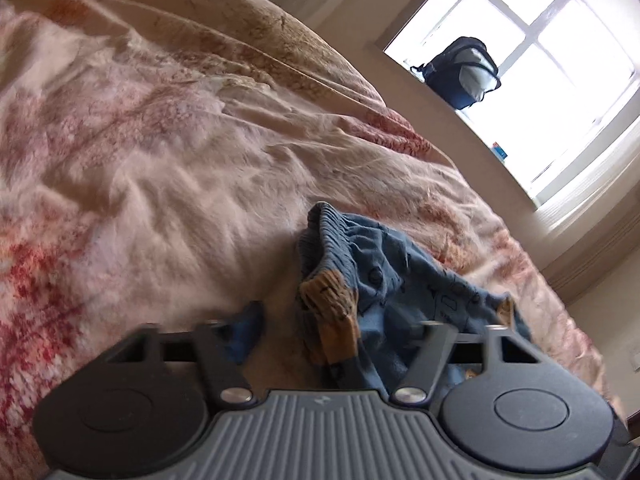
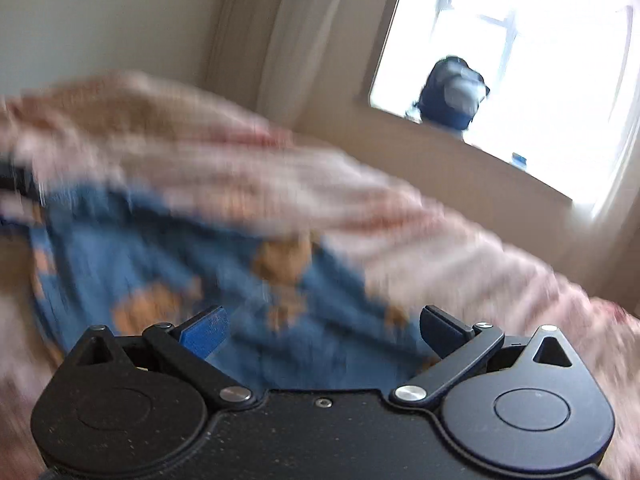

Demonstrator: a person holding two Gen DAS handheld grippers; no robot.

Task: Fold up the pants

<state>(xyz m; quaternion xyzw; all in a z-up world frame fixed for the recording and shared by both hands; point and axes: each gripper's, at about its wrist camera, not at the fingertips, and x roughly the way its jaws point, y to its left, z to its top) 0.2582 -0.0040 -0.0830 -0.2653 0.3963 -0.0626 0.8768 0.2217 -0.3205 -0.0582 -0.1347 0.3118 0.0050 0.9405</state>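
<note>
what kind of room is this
Most likely a bedroom: a floral bedspread covers a bed, blue pants lie on it, and a dark bag sits on the windowsill.

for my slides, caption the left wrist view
Open left gripper over crumpled blue pants on a floral bedspread.

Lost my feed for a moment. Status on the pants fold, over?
Left gripper open, right gripper open, neither gripping. Blue pants bunched, unfolded on the floral bedspread. Nothing in the way; right view blurred.
</note>
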